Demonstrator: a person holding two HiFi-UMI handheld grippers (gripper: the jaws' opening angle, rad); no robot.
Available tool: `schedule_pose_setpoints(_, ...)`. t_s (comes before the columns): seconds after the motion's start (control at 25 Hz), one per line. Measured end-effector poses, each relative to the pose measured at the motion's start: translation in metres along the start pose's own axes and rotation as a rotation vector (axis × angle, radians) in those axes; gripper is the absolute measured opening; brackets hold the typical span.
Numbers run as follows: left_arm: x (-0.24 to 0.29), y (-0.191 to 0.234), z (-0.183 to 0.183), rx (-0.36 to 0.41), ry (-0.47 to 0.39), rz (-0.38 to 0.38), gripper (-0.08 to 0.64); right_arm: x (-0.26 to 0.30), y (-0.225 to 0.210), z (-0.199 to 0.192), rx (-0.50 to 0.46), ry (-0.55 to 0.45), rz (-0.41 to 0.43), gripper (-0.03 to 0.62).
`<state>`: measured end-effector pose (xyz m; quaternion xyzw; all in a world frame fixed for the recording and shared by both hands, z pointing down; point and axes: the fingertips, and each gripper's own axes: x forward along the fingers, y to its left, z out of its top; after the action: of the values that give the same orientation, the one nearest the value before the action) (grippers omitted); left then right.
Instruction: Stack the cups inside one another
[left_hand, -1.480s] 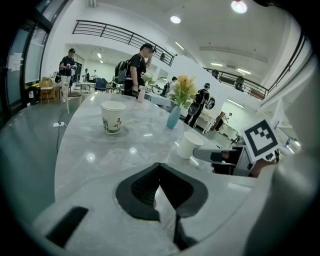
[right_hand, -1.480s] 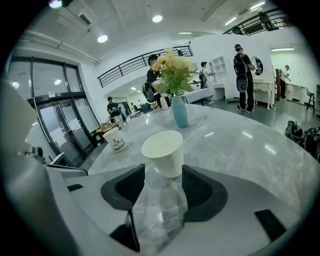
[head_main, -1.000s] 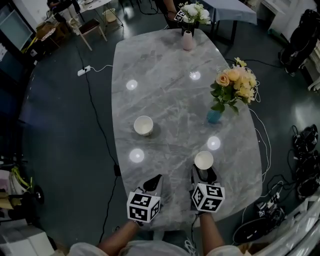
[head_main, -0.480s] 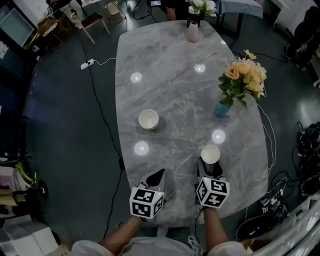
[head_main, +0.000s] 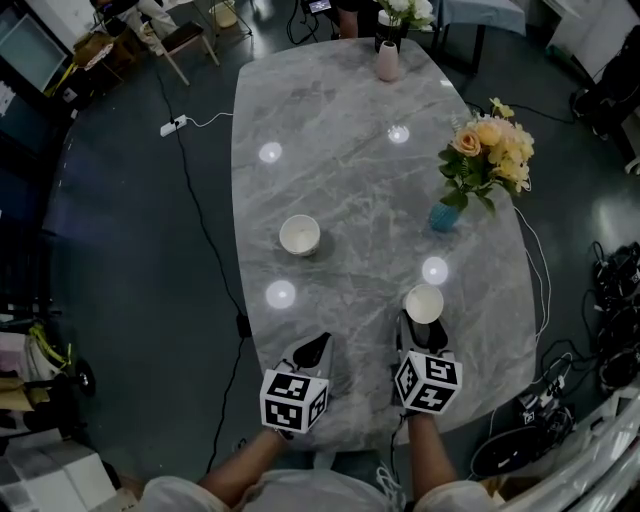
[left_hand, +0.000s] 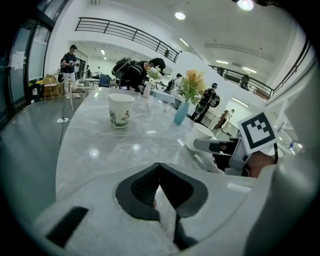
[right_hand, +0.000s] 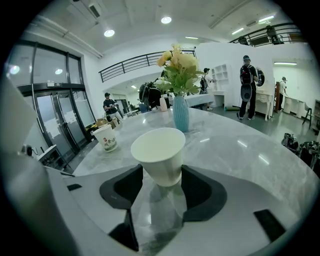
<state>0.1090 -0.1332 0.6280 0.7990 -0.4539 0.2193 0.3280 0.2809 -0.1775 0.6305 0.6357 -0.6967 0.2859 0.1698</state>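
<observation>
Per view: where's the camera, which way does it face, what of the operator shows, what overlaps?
Head view: on the person's head, facing steeply down at the table; forearms, left gripper and right gripper show.
Left gripper view: on that gripper, facing along its shut jaws across the table toward the printed cup; the right gripper shows at right.
Right gripper view: on that gripper, facing along its jaws, pads against the plain cup; no body shows.
Shared: both gripper views catch the printed cup and blue vase.
</observation>
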Motion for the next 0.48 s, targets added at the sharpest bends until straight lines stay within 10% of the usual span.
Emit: schedule_pose_setpoints(0.48,-0.017,0.01,0.017,-0.057,-0.062,0.001,-0.005,-0.01,0.025,0.023,-0.035,-0.024,0.023,0.219)
